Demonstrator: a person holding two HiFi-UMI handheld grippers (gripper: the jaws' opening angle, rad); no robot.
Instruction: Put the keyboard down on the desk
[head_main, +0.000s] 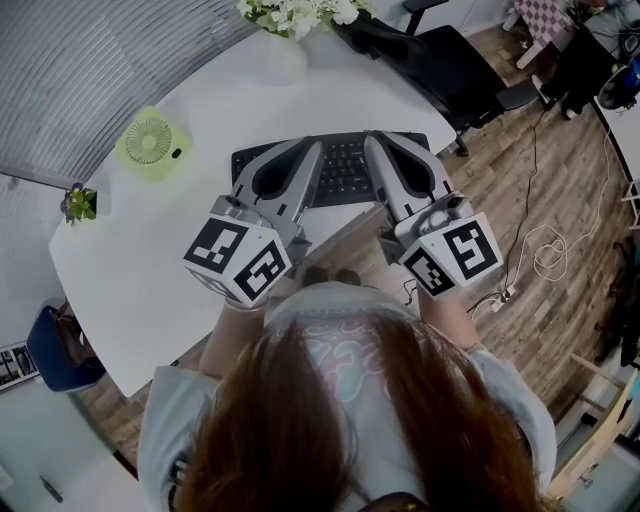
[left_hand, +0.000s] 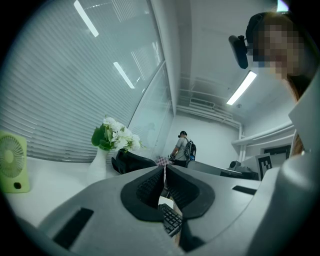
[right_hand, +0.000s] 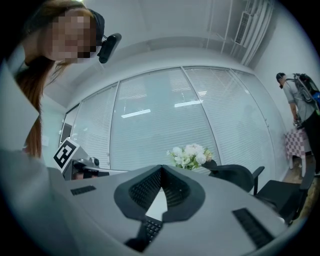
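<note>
A black keyboard (head_main: 345, 172) lies flat on the white desk (head_main: 150, 260), close to its near edge. Both grippers hover just above it, side by side, pointing away from me. My left gripper (head_main: 314, 150) is shut with nothing between its jaws, over the keyboard's left half. My right gripper (head_main: 373, 142) is shut and empty too, over the right half. In the left gripper view the jaws of the left gripper (left_hand: 164, 168) meet at the tips and the keyboard (left_hand: 171, 220) shows below them. The right gripper view shows the right gripper (right_hand: 161, 170) shut above the keyboard (right_hand: 149, 231).
A green desk fan (head_main: 150, 142) stands at the desk's left. A white vase of flowers (head_main: 288, 25) sits at the far edge. A black office chair (head_main: 445, 60) is behind the desk on the right. Cables (head_main: 540, 250) lie on the wooden floor. A person (left_hand: 183, 149) stands far off.
</note>
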